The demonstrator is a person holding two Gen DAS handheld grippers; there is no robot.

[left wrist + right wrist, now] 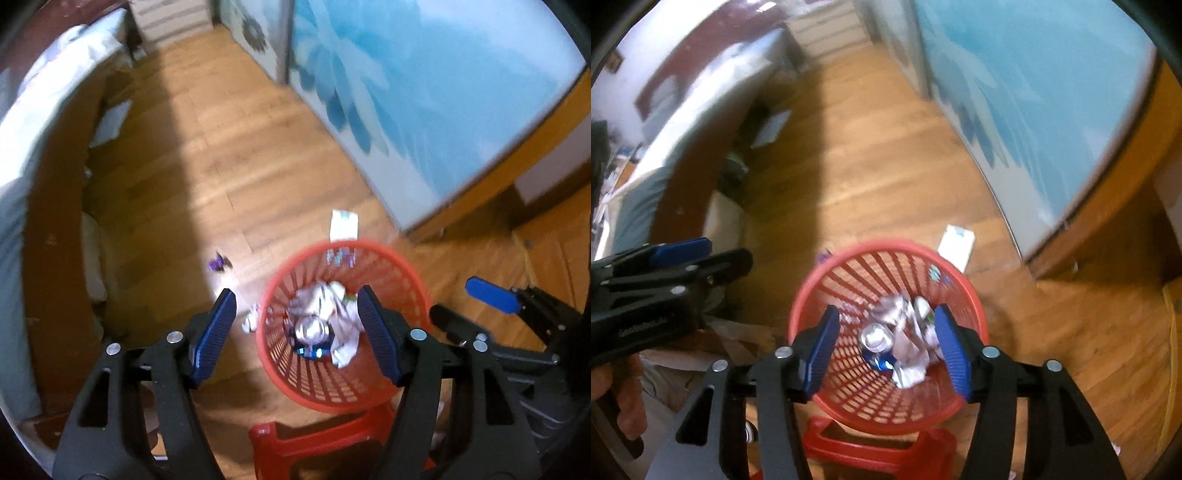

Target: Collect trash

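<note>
Both claws, the left gripper (297, 332) and right gripper (886, 345), hung wide open and empty over the red basket (388, 376) of crumpled paper (908, 354), so next I would go for the white carton (344, 224) at 12 o'clock.

Both my views are motion-blurred and bent at the fisheye edges, with dark corners. A bright band lights the floor (236, 155); a broad shadow falls left of it. The basket (886, 266) rim smears.
</note>
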